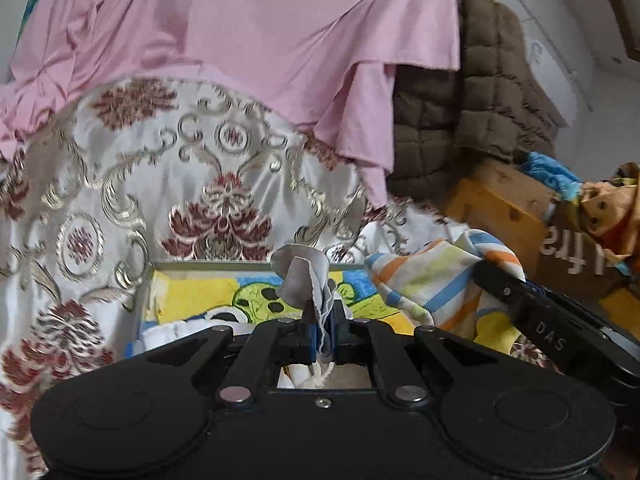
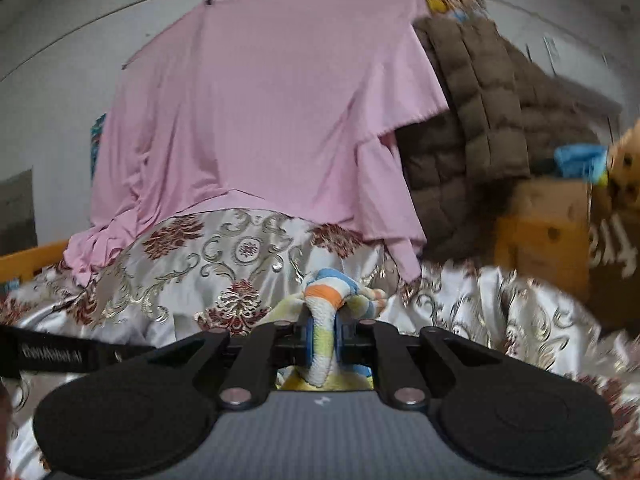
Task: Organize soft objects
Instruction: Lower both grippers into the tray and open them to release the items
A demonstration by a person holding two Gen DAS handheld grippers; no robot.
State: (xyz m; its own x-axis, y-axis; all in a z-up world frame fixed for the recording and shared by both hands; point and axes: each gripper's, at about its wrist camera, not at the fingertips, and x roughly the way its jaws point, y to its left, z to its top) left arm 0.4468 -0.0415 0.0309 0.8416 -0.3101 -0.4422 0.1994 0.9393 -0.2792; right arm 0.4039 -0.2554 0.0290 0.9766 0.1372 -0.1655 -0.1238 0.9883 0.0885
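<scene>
Claws both pinched on cloth: left claw (image 1: 320,334) nips a grey rag (image 1: 304,280) directly above the picture-lined box (image 1: 192,292) ahead, right claw (image 2: 322,340) clamps the striped towel (image 2: 324,320), apparently lifted clear of the brocade bedspread (image 2: 224,280) for sorting.

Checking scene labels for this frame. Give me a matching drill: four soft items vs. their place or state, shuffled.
Items:
1. grey cloth
2. striped towel
3. pink sheet
4. brown quilted blanket

Place or state:
A. hangs in the middle at the back
B. pinched in the right gripper
C. piled to the right of the pink fabric
D. pinched in the left gripper

Pairs: 1-D, 2-B, 3-A, 4-C
</scene>
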